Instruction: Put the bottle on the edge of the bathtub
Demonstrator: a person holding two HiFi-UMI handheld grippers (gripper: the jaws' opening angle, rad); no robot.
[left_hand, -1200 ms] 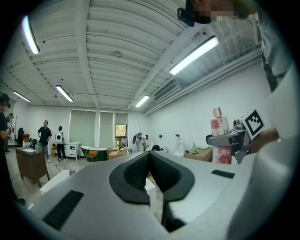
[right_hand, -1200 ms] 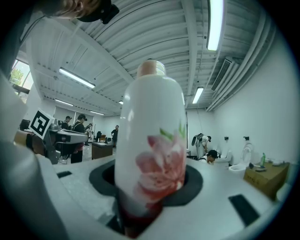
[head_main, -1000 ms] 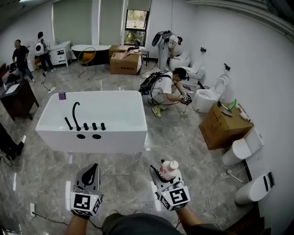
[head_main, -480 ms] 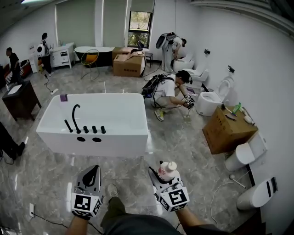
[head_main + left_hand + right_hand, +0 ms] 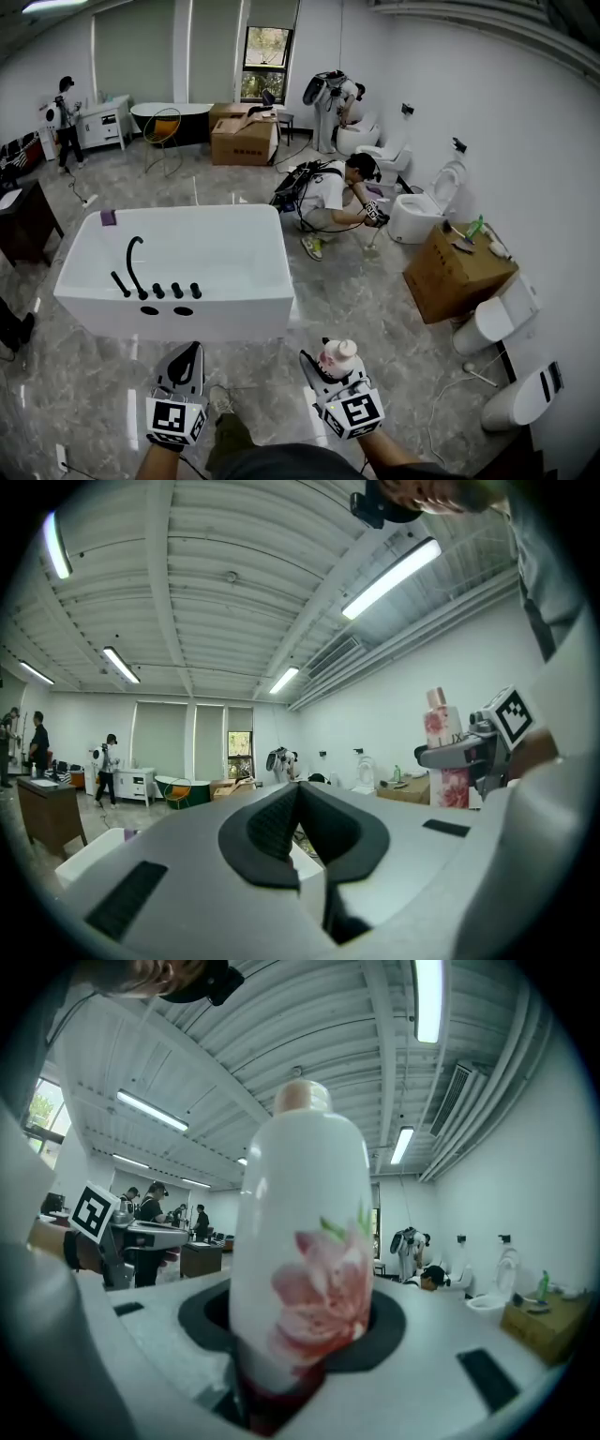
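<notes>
Bottle, white plastic with pink flower print (image 5: 338,358), stands upright, pinched in the right gripper (image 5: 330,366), well apart from the white rectangular bathtub (image 5: 234,307) ahead. The left gripper (image 5: 185,357) has its jaws pressed together, holding nothing.

In the right gripper view the bottle (image 5: 300,1260) stands so near the lens that its flower print blurs and its base is lost between the jaws, while the head view's left edge cuts a person (image 5: 11,328) down to a dark leg and shoe.
</notes>
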